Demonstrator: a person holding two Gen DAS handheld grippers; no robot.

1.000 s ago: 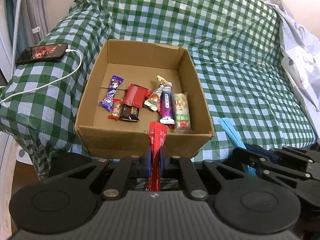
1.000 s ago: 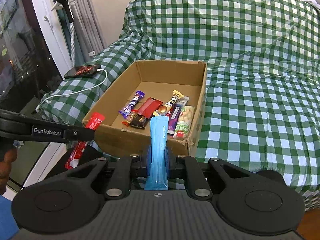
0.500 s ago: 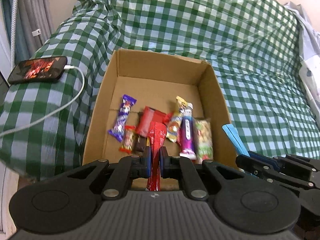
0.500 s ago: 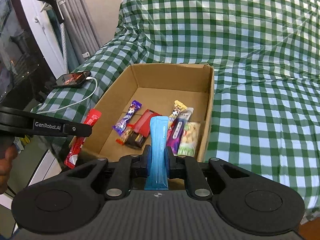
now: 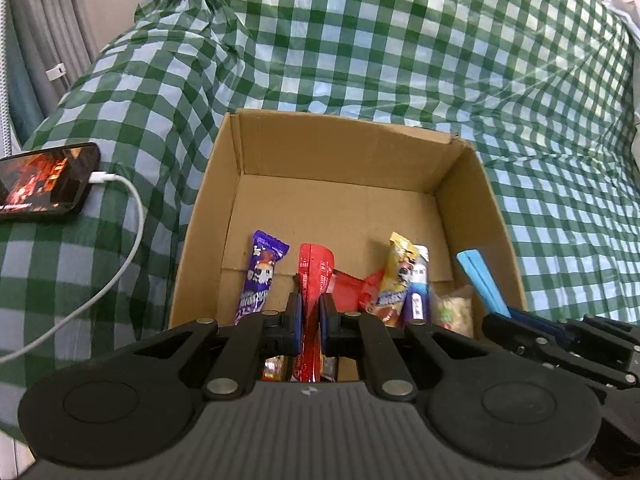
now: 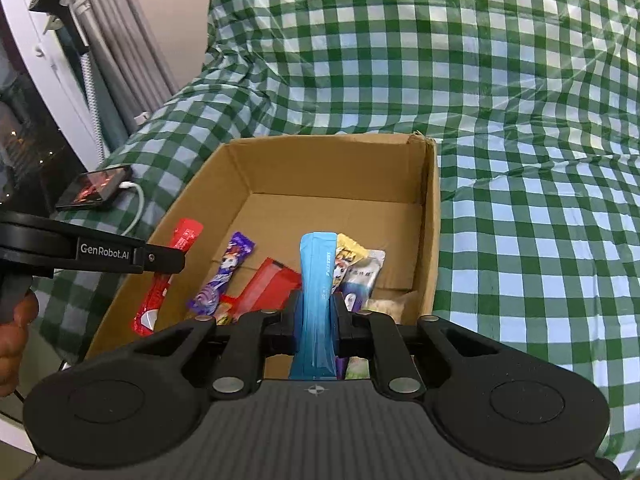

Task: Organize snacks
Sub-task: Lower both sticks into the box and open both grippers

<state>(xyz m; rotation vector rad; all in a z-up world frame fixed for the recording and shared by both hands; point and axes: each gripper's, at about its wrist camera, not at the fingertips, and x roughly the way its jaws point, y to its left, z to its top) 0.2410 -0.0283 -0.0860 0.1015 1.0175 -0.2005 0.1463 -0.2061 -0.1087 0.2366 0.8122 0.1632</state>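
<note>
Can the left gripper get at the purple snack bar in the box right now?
Probably not yet: the left gripper is shut on the red snack stick. The purple snack bar lies uncovered in the open cardboard box.

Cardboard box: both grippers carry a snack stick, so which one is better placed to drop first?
Left, probably. The left gripper, shut on the red stick, hangs over bare floor in the cardboard box. The right gripper, holding the blue stick, sits by the right wall over piled snacks.

Left hand-held gripper [image 5: 310, 322] clamped shut, right hand-held gripper [image 6: 316, 316] likewise, both angled downward
</note>
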